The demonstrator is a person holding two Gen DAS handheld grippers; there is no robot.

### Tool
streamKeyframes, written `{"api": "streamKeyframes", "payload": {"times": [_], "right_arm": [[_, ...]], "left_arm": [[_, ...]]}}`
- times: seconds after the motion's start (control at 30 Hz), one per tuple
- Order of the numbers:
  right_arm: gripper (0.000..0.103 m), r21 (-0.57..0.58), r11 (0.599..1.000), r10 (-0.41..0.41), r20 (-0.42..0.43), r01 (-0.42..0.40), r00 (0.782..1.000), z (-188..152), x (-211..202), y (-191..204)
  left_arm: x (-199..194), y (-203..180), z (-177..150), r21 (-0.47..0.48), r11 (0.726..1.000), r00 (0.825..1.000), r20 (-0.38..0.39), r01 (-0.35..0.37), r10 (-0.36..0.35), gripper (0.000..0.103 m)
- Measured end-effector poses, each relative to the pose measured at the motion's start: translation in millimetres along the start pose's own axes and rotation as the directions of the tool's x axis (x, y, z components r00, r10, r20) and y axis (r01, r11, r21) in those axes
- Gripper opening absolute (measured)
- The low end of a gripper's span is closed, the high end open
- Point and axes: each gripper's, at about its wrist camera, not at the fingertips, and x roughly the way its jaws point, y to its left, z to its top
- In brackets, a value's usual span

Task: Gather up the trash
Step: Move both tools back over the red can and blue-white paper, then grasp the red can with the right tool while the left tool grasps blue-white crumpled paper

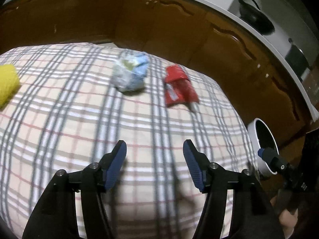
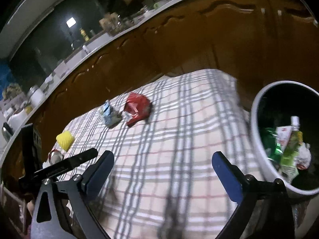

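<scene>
While the red wrapper (image 1: 180,86) lies crumpled on the far part of the plaid-covered surface (image 1: 79,123), a crumpled blue-and-white wrapper (image 1: 130,73) sits just to its left and a yellow ridged piece (image 1: 7,82) lies well apart at the far left. Off the surface's right edge stands a white bin (image 2: 257,123) holding a green bottle and other packaging. Both the left gripper (image 1: 155,149) and the right gripper (image 2: 162,160) hover above the cloth, jaws wide and holding nothing.

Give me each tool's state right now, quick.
Left tool: open, holding nothing, above the plaid cloth.
Right tool: open, holding nothing.
</scene>
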Motion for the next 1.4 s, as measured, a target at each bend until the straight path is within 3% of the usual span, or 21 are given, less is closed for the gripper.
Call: {"api": "streamKeyframes", "payload": {"times": [0.37, 0.7, 0.9, 0.97, 1.03, 1.07, 1.2, 1.4], "right_arm": [[0.100, -0.006, 0.998, 0.066, -0.062, -0.067, 0.996, 26, 53, 32], [0.096, 0.042, 0.994, 0.102, -0.080, -0.099, 0.992, 56, 102, 37], [0.072, 0.088, 0.989, 0.127, -0.121, -0.117, 0.985, 69, 131, 33], [0.055, 0.110, 0.986, 0.140, -0.141, -0.125, 0.980, 70, 141, 30], [0.038, 0.134, 0.982, 0.154, -0.158, -0.133, 0.975, 69, 148, 26], [0.038, 0.143, 0.979, 0.166, -0.159, -0.144, 0.973, 68, 150, 25], [0.031, 0.121, 0.981, 0.168, -0.128, -0.153, 0.977, 64, 139, 26], [0.027, 0.113, 0.979, 0.179, -0.086, -0.169, 0.980, 50, 101, 16]], "left_arm": [[10, 31, 32, -0.006, 0.998, 0.998, -0.004, -0.067, 0.067, 0.072], [43, 27, 72, 0.060, 0.994, 0.996, 0.026, -0.088, 0.086, 0.075], [67, 28, 96, 0.074, 0.992, 0.994, 0.042, -0.100, 0.097, 0.075], [76, 28, 99, 0.083, 0.991, 0.994, 0.035, -0.102, 0.099, 0.075], [82, 26, 101, 0.091, 0.991, 0.995, 0.023, -0.101, 0.099, 0.066], [84, 25, 101, 0.098, 0.992, 0.996, 0.016, -0.085, 0.083, 0.048], [78, 14, 95, 0.147, 0.985, 0.996, 0.035, -0.090, 0.086, 0.040], [59, -1, 77, 0.165, 0.983, 0.997, 0.031, -0.077, 0.073, 0.037]]}}
